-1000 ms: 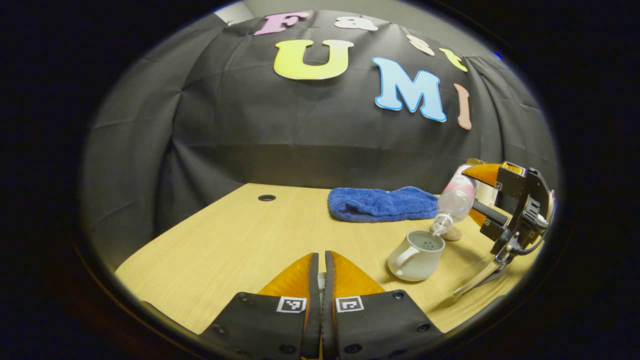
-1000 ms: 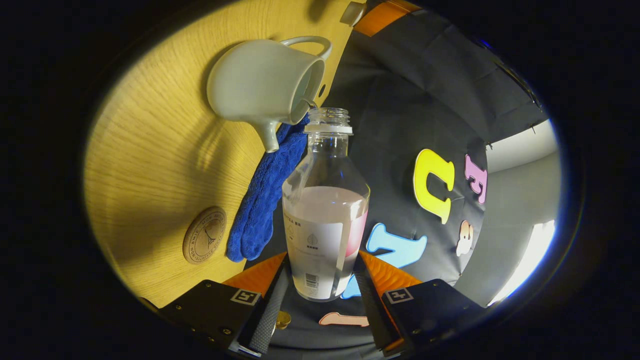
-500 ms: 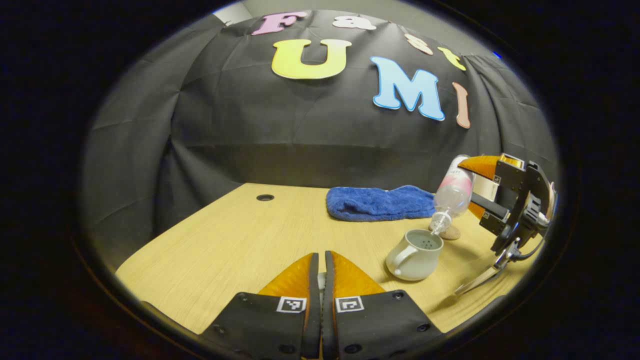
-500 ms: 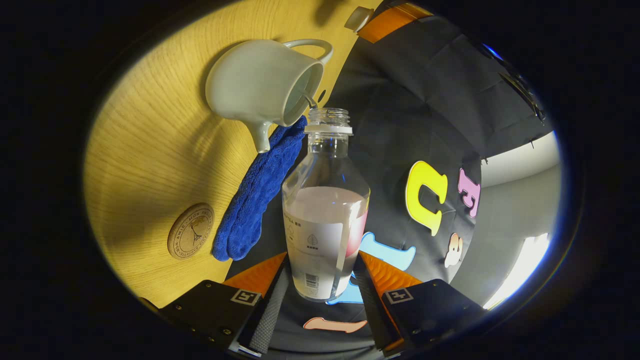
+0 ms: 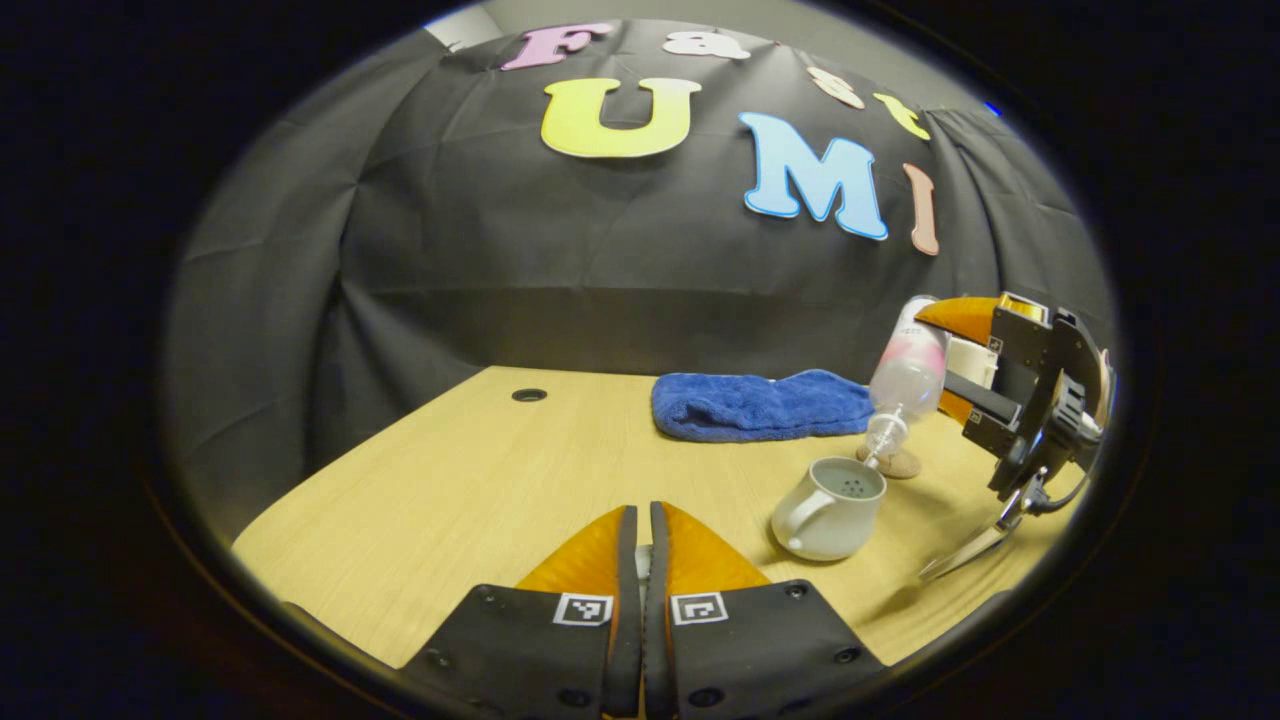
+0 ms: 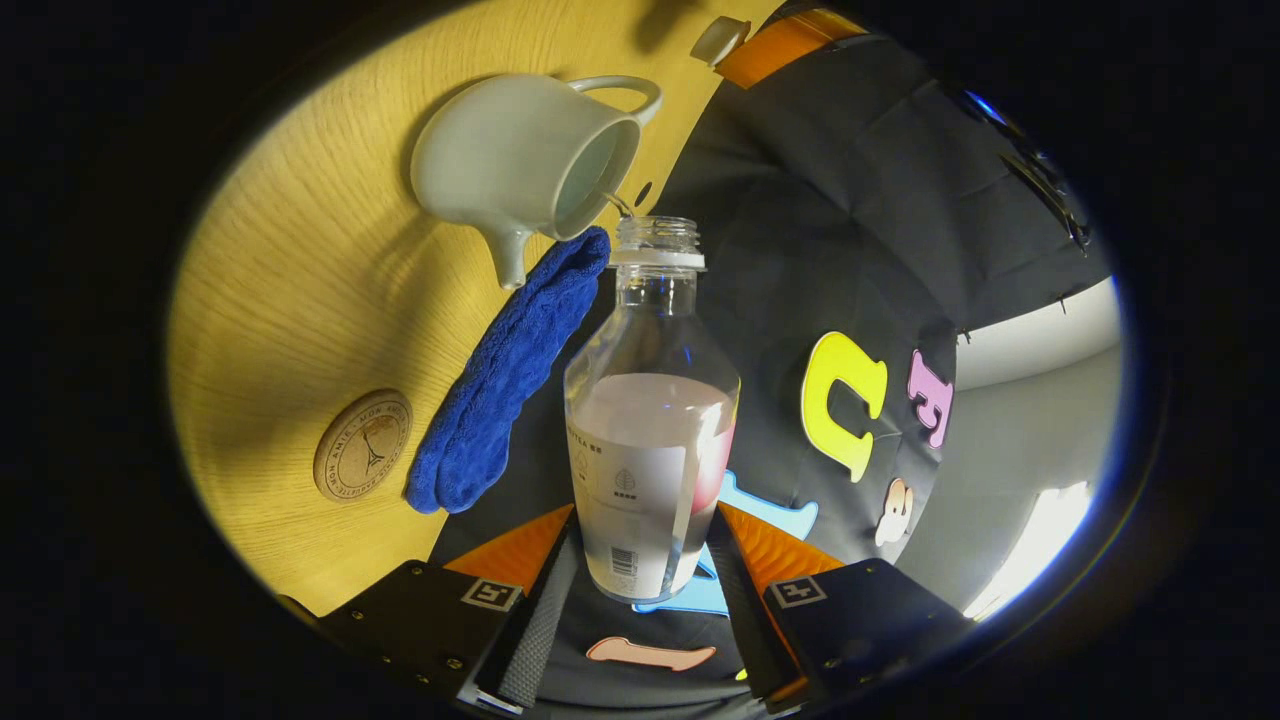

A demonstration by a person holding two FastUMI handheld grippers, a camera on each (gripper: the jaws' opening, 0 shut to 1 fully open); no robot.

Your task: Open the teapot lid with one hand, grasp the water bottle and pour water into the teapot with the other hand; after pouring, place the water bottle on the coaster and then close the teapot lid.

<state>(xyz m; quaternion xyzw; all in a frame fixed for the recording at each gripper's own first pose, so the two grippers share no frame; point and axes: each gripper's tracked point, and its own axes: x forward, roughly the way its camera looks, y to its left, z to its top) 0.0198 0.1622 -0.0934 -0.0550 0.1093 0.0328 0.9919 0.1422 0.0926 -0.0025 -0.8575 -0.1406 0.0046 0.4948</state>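
Right gripper (image 6: 640,560), fingers clamped on the water bottle (image 6: 650,440), tips it mouth-down over the open teapot (image 5: 830,505) on the counter (image 5: 480,480). Cork coaster (image 6: 362,445) lies beside the blue towel (image 5: 760,405). Left gripper (image 5: 640,540) holds the lid (image 6: 718,40), fingers nearly together.

Each hand-held gripper is pretty much the same build. The left hand-held gripper (image 5: 643,540) has chunky black finger mounts dotted with small dark screws, and each mount carries a little square black-and-white marker tag. The right hand-held gripper (image 6: 640,560) has the same tags and screws, plus ribbed strips along its fingers. From the side it's a black boxy frame with a thin cable looping underneath.
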